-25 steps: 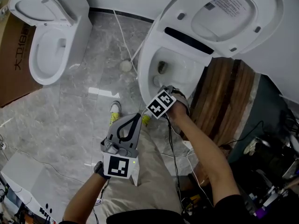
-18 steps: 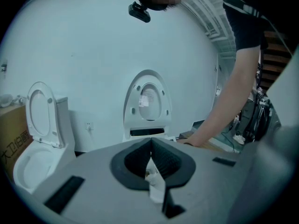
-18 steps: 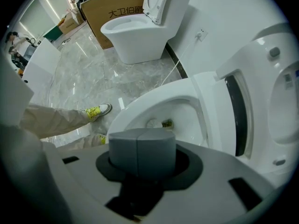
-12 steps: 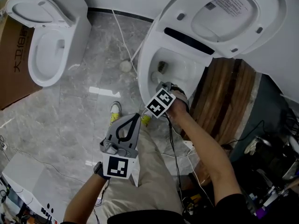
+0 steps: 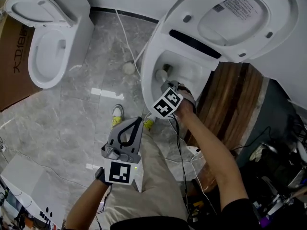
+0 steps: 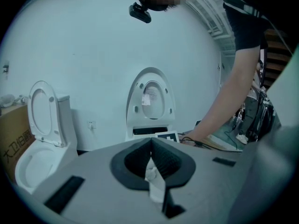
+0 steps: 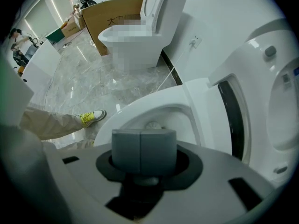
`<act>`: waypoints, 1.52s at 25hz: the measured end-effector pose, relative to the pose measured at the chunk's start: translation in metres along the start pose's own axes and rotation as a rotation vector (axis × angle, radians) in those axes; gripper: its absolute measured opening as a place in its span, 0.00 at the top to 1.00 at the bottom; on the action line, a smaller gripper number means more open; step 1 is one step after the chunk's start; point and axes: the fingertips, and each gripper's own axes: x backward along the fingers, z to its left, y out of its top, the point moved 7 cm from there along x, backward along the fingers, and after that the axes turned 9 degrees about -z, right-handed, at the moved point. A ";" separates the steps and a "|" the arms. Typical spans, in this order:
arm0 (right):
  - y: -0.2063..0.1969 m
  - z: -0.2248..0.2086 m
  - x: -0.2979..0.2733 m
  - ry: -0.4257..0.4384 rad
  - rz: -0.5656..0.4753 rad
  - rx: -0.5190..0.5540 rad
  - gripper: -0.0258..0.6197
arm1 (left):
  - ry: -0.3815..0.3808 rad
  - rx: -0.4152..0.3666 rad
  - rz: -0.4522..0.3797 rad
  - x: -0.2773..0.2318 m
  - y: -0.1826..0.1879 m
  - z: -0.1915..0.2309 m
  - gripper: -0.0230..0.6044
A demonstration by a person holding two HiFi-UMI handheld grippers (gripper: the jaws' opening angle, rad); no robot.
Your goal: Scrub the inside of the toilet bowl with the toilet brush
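The white toilet bowl (image 5: 192, 73) stands open at centre right with its lid (image 5: 230, 18) raised. My right gripper (image 5: 165, 86) reaches over the bowl's near rim, shut on the toilet brush handle. The round brush head (image 5: 162, 74) sits low inside the bowl against its near left wall; in the right gripper view the brush head (image 7: 152, 125) shows just beyond the right gripper (image 7: 144, 148). My left gripper (image 5: 139, 120) hangs shut over the person's trouser leg, away from the bowl. In its own view the left gripper (image 6: 150, 142) has its jaws together, with only a white strip behind them.
A second white toilet (image 5: 48, 56) stands at the upper left beside a cardboard box (image 5: 12, 66). A white cable (image 5: 125, 37) and a small round object (image 5: 128, 67) lie on the grey marble floor. A wooden panel (image 5: 230, 99) lies right of the bowl. Cables and gear crowd the lower right.
The brush head has slid a little toward the bowl's near left wall, and my right gripper shifted slightly with it. The left gripper has barely moved.
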 end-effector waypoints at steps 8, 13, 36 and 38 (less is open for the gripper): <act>-0.012 -0.033 -0.011 -0.047 -0.064 -0.056 0.72 | 0.036 0.008 0.018 0.000 0.002 0.000 0.95; -0.022 -0.058 -0.013 -0.085 -0.101 -0.125 0.72 | 0.036 -0.013 0.024 0.001 -0.007 -0.003 0.95; -0.077 -0.073 -0.011 -0.195 -0.037 -0.096 0.73 | -0.072 -0.013 0.036 -0.023 -0.001 -0.037 0.95; -0.080 -0.069 -0.012 -0.196 -0.027 -0.084 0.73 | -0.082 -0.017 0.033 -0.026 0.000 -0.038 0.95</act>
